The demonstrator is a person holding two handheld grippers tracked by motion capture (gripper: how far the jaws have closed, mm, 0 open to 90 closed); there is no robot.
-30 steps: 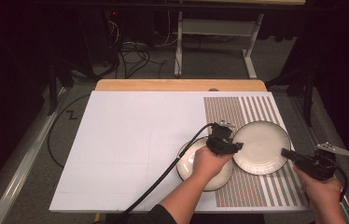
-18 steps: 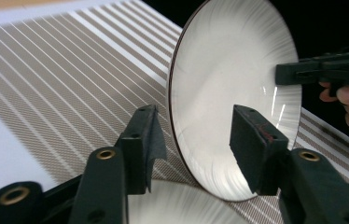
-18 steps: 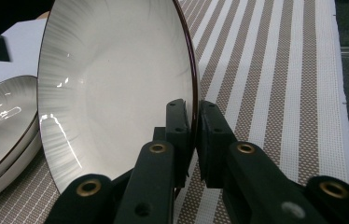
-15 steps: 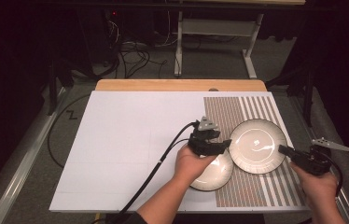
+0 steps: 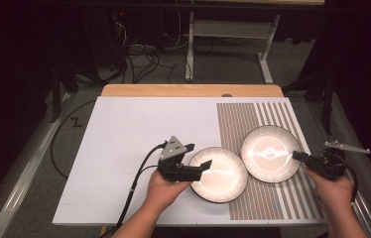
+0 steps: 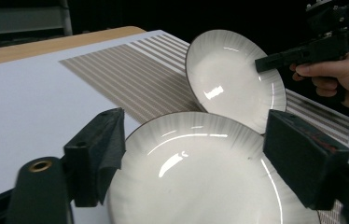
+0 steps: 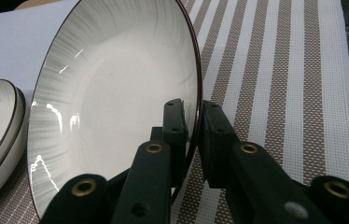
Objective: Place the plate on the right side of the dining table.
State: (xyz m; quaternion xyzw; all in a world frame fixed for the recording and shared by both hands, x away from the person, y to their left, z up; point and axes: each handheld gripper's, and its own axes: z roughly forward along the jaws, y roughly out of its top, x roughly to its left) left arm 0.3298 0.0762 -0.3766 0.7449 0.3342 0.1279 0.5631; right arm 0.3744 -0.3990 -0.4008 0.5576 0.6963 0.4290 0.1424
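On the striped mat, right hand-held gripper (image 7: 192, 135) pinches tilted plate (image 7: 116, 93) rim

A dark room surrounds the table (image 5: 139, 124), with tangled cables (image 5: 146, 54) and a metal frame (image 5: 223, 34) on grey floor (image 5: 25, 148)

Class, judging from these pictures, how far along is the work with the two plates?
Done: the left hand-held gripper, jaws just opened, has let go of the near plate lying flat. In hand: the right hand-held gripper clamps the tilted far plate by its rim. Left: setting that plate down.
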